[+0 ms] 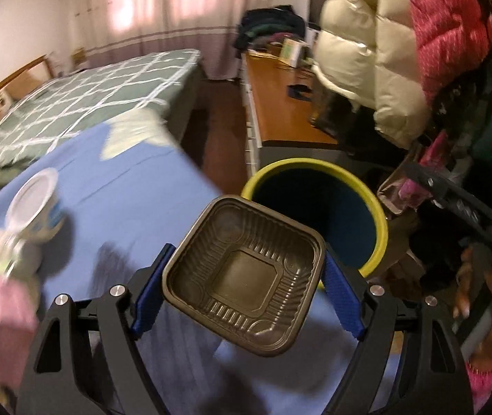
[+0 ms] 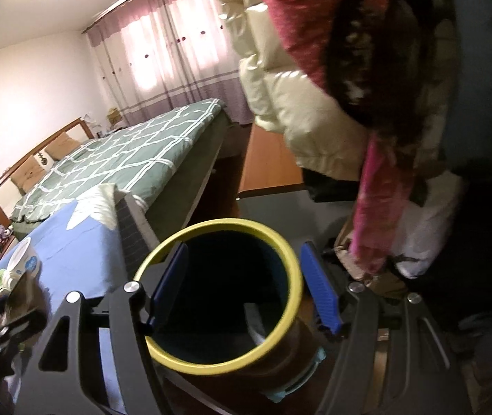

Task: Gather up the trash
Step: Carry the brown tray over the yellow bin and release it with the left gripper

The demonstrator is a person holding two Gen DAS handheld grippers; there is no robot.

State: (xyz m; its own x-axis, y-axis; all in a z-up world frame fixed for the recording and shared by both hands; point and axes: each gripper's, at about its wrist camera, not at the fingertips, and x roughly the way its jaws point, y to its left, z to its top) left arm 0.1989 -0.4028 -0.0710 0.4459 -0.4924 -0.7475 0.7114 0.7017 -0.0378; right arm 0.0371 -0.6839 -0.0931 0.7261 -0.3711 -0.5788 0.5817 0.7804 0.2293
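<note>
A dark brown square plastic tray (image 1: 246, 276) sits tilted between the blue pads (image 1: 149, 297) of my left gripper (image 1: 247, 250), which is shut on its two sides. It hangs over the edge of the blue-covered table (image 1: 125, 190), just short of the yellow-rimmed bin (image 1: 381, 221). In the right wrist view, my right gripper (image 2: 244, 245) stands open above the bin (image 2: 294, 276) with nothing held between its pads. Something pale (image 2: 256, 325) lies inside the bin. A white tub (image 1: 35, 204) stands on the table with other blurred litter (image 1: 7, 321) beside it.
A bed with a green checked cover (image 1: 90, 97) stands beyond the table. A wooden desk (image 1: 280, 103) runs along the back right. Puffy cream and pink coats (image 1: 384, 52) hang close over the bin. A hand (image 1: 477, 294) grips the other tool at right.
</note>
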